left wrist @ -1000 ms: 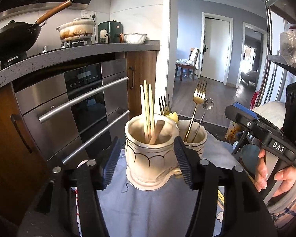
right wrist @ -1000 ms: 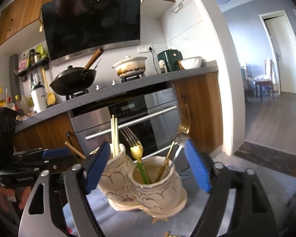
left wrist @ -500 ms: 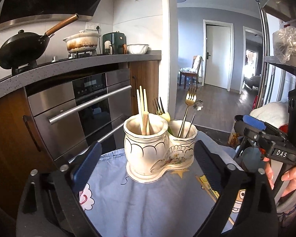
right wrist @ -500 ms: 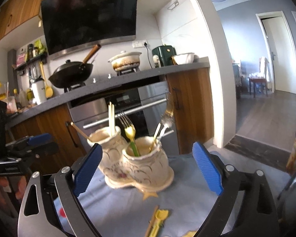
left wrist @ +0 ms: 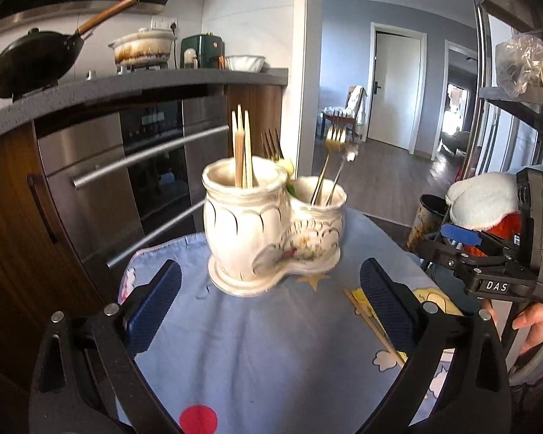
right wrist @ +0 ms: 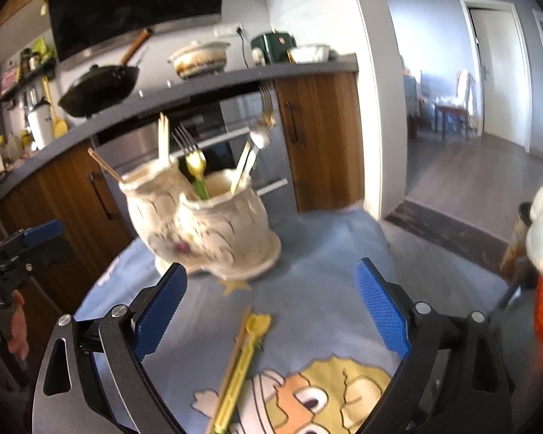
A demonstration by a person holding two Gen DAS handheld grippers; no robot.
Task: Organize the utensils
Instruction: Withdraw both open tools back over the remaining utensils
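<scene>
Utensils stand blurred in our ceramic holder on the cloth-covered surface; our left gripper and right gripper are both spread wide, holding nothing.

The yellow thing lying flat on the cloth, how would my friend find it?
Find the blue cartoon tablecloth with the cream double pot of forks and chopsticks standing on it. In front of the pot, between the right gripper's open blue pads, lies a long yellow plastic utensil beside a wooden chopstick. It alone is bright yellow and lying down.
</scene>
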